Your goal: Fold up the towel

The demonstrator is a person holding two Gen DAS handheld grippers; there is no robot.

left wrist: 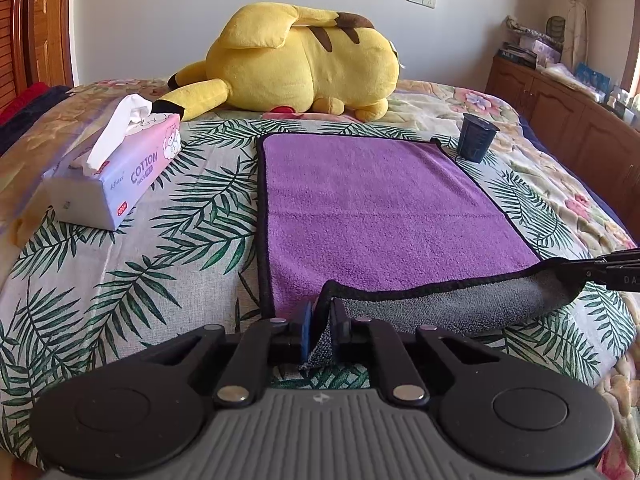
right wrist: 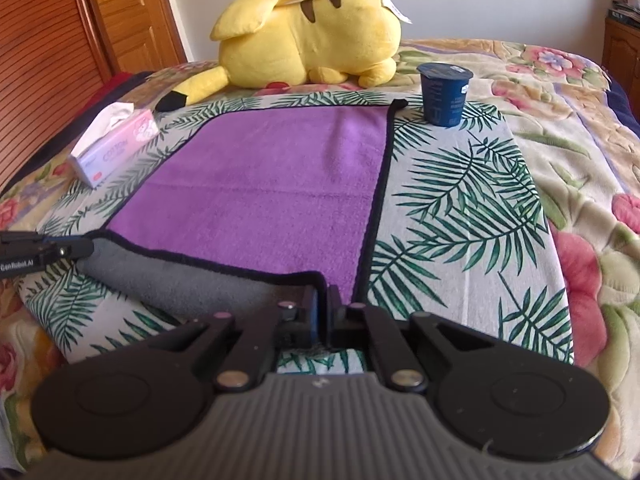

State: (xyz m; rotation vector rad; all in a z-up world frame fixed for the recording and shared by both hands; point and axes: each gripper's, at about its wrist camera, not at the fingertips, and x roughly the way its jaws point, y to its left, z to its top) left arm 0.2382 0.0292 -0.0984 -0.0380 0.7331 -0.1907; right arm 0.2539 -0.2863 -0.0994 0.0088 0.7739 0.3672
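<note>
Two claws, both clamped on the near corners of the towel (left wrist: 372, 208): left claw (left wrist: 322, 334) pinches the near-left corner, right claw (right wrist: 323, 312) the near-right one. Jaws narrow on cloth in both views. Towel lies purple side up on the leaf-print sheet (left wrist: 168, 248) of the bed, near hem lifted and curled so the grey underside shows between the claws. Long axis runs near-to-far, straight away from both claws; far edge sits flat just short of the yellow plush toy (left wrist: 296, 60). Likely next move: carry the near hem forward to the far hem, both claws level. Dark cup (right wrist: 444, 94) stands just beside the far-right corner, so the right side is the one at risk. Tissue pack (left wrist: 116, 176) is apart, far left.
</note>
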